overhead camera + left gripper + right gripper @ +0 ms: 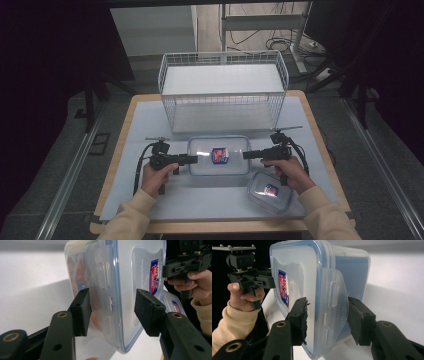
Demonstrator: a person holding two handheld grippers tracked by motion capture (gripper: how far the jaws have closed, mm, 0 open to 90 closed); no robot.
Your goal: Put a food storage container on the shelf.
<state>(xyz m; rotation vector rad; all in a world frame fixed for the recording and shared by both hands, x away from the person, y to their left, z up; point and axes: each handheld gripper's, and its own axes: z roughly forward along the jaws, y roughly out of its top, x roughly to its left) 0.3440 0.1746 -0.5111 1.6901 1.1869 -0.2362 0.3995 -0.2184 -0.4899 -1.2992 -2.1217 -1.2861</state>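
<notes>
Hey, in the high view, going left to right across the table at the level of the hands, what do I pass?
Left tool → large clear lidded container → right tool. The smaller lidded container sits nearer the person, under the right hand, so it is left out.

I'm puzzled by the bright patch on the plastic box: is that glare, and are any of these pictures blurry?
High view: yes, a white glare streak on the lid of the box, with dark surroundings. Left gripper view: the near black jaws look soft, the table washed out. Right gripper view: the box is fairly sharp, casting a soft shadow.
</notes>
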